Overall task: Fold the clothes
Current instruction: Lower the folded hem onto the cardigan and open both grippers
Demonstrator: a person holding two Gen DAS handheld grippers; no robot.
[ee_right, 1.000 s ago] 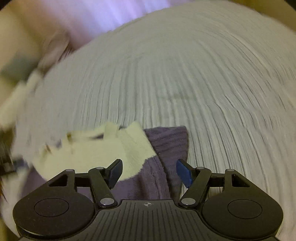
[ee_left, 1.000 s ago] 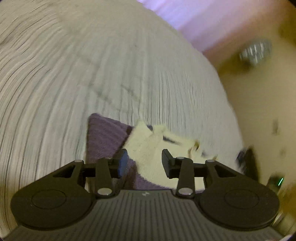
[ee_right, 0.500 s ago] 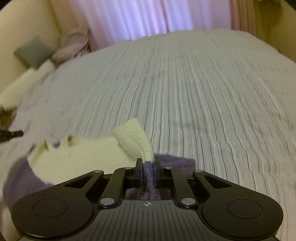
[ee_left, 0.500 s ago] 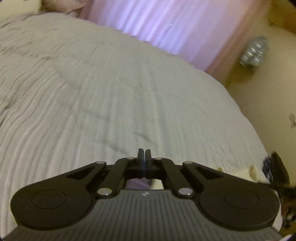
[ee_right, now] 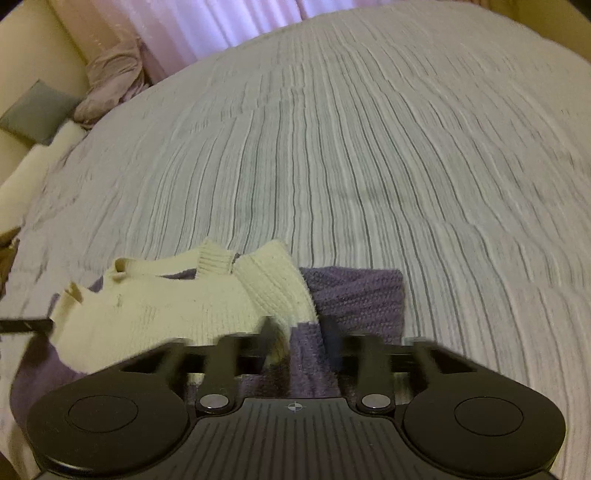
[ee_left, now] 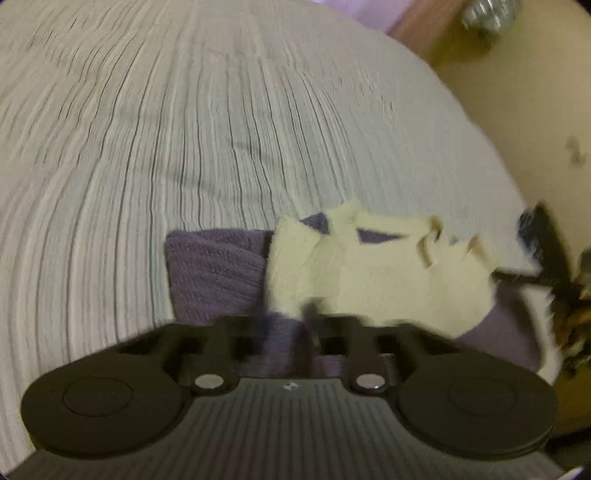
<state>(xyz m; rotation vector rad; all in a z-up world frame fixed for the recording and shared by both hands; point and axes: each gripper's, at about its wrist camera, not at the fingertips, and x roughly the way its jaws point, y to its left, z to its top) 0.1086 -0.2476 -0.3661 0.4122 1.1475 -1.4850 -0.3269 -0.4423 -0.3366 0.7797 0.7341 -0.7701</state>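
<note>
A knitted sweater lies bunched on the striped bedspread [ee_left: 184, 129], purple body [ee_left: 214, 266] with a cream part [ee_left: 388, 280] folded across it. My left gripper [ee_left: 286, 317] sits low over its near edge. Its blurred jaws are opening, and a ridge of purple knit stands between them. In the right wrist view the cream part [ee_right: 166, 314] lies left and the purple body [ee_right: 358, 295] right. My right gripper [ee_right: 299, 325] is opening too, its fingers clearly apart, with purple fabric in the gap.
The bedspread [ee_right: 369, 147] stretches far beyond the sweater. A pink pillow [ee_right: 110, 81] and a grey cushion [ee_right: 37, 110] lie at the far left by pale curtains [ee_right: 221, 22]. A cream wall [ee_left: 535, 110] borders the bed; the other gripper's dark body [ee_left: 546, 251] shows there.
A second ago both jaws stood open over the sweater, then they shut on its purple edge. Now both have parted again and sit lower, and the left has rolled.
</note>
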